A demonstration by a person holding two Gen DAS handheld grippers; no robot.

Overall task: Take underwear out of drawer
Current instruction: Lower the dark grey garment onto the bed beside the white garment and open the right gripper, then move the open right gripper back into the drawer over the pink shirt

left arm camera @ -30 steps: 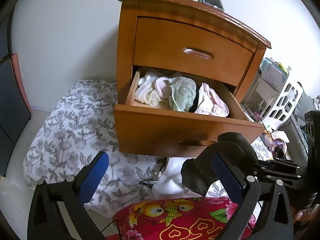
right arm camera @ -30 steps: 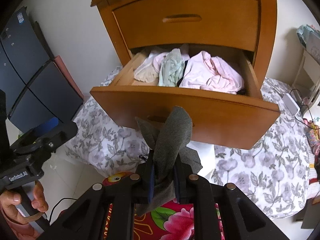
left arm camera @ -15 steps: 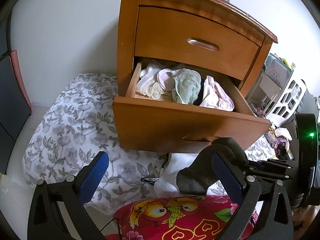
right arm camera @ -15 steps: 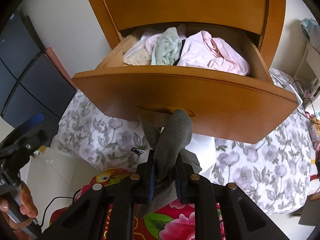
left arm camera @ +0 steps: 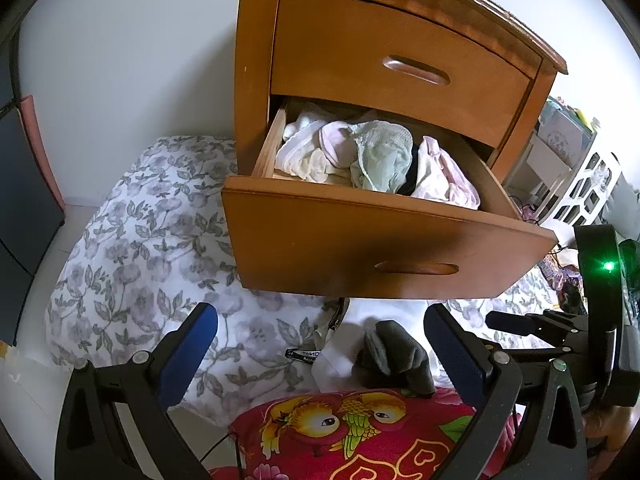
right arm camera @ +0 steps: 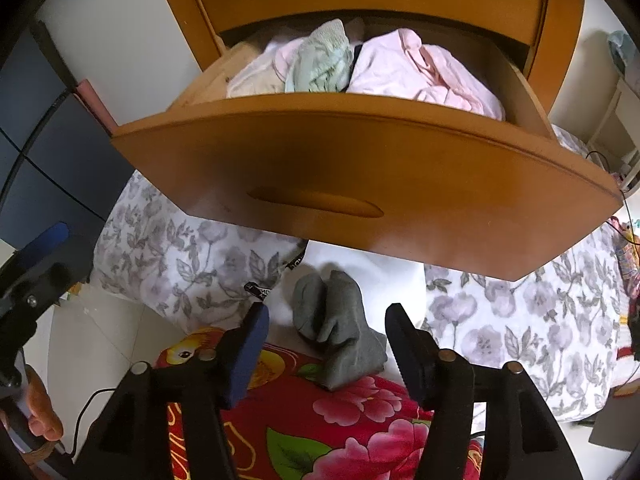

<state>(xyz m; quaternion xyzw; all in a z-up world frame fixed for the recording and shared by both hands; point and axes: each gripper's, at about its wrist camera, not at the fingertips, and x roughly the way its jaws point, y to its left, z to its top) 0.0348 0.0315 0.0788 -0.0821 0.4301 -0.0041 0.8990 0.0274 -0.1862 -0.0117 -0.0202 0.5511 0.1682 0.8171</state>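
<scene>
**Grey garment released below the open drawer**

Standing with jaws parted wide around the grey underwear (right arm camera: pixel 340 332), pads clear of the cloth on both sides: right gripper (right arm camera: pixel 324 334). Having just been opening, with the garment lying loose between the fingers. Holding nothing. Hanging open and empty beside the same garment: left gripper (left arm camera: pixel 320 352).

Resting crumpled below the front panel of the open drawer (right arm camera: pixel 360 168), partly on the red floral cloth (right arm camera: pixel 340 420), partly on the white fabric (right arm camera: pixel 384 280) under the drawer. Remaining inside the drawer: pale pink garment (right arm camera: pixel 424 72), mint green piece (right arm camera: pixel 324 60), cream pieces (right arm camera: pixel 256 80) toward its left side.

Advising, for a clean finish to this release: lifting straight away from the garment before swinging toward the drawer, keeping the pads off the folds so nothing drags. Approaching the next piece from above the drawer's front edge, pinching a raised fold rather than a flat layer.

Noting materials: grey knit, soft, matte, bunched in thick folds; mint piece thin and lightly ribbed; pink cotton rumpled. Drawer of glossy orange-brown wood, curved front, recessed oval handle. Lying beneath the drawer: grey-leaf printed bedding (right arm camera: pixel 192 264), smooth and quilted-looking.
</scene>
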